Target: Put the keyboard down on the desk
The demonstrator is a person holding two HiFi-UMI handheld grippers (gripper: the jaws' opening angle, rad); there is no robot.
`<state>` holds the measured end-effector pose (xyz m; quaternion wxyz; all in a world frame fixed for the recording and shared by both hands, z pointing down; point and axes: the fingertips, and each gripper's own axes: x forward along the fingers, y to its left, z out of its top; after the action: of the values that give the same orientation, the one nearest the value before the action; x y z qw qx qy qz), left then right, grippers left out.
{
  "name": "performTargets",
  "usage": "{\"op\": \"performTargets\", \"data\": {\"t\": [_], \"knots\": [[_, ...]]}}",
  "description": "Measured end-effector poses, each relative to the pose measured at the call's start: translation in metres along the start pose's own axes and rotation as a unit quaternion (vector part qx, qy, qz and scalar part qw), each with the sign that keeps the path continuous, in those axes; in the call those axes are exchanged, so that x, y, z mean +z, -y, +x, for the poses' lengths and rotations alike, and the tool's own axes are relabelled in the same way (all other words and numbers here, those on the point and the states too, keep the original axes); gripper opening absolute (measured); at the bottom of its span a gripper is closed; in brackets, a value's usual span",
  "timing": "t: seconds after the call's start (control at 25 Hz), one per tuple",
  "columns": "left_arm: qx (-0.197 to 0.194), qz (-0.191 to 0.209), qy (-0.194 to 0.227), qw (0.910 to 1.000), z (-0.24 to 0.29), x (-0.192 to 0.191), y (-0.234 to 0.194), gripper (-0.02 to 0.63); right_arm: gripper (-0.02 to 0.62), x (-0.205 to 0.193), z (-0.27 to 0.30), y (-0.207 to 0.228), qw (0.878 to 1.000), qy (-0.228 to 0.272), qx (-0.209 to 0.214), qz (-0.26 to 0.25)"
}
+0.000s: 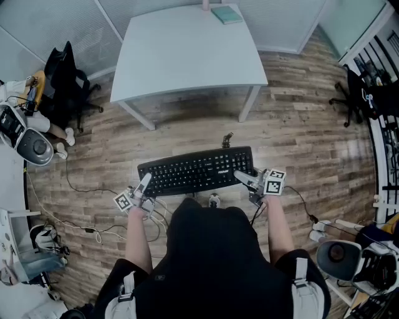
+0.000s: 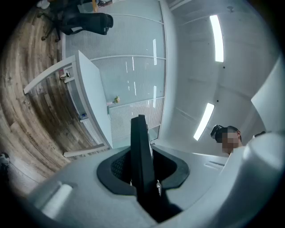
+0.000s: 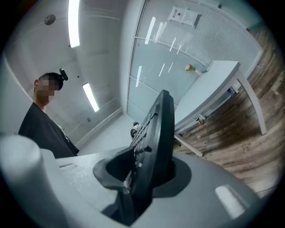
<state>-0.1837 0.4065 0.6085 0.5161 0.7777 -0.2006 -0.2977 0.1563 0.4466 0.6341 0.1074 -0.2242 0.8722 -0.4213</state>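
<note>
A black keyboard [image 1: 198, 171] hangs level in the air in front of the person, above the wooden floor and short of the white desk [image 1: 187, 50]. My left gripper [image 1: 144, 184] is shut on its left end and my right gripper [image 1: 244, 177] is shut on its right end. In the left gripper view the keyboard [image 2: 141, 156] shows edge-on, clamped between the jaws. The right gripper view shows the keyboard [image 3: 153, 147] edge-on too, keys facing left, pinched between the jaws, with the desk [image 3: 213, 89] beyond it.
A teal book [image 1: 225, 14] lies at the desk's far edge. A black office chair [image 1: 65, 84] stands at the left. Cables [image 1: 81, 187] trail over the floor near the person's feet. Equipment and a power strip [image 1: 321, 227] sit at the right.
</note>
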Motion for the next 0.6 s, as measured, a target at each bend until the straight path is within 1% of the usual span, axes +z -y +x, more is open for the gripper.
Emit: {"op": "performTargets", "data": {"t": [0.32,0.48,0.52,0.6], "knots": [[-0.003,-0.002,0.002,1.0000,-0.003,0.000,0.002,0.087,0.127,-0.002,0.001,-0.003,1.000,-0.003,-0.002,0.001],[-0.001,-0.007,0.001,1.0000,-0.005,0.021,-0.008,0.087,0.127,0.003,0.024,0.001,1.000,-0.010,-0.007,0.005],[-0.001,-0.008,0.000,1.0000,-0.006,0.024,-0.010,0.087,0.127,0.003,0.026,0.002,1.000,-0.010,-0.007,0.005],[-0.004,-0.006,-0.001,1.0000,-0.005,0.018,-0.007,0.087,0.127,0.002,0.019,0.000,1.000,-0.009,-0.008,0.005]]}}
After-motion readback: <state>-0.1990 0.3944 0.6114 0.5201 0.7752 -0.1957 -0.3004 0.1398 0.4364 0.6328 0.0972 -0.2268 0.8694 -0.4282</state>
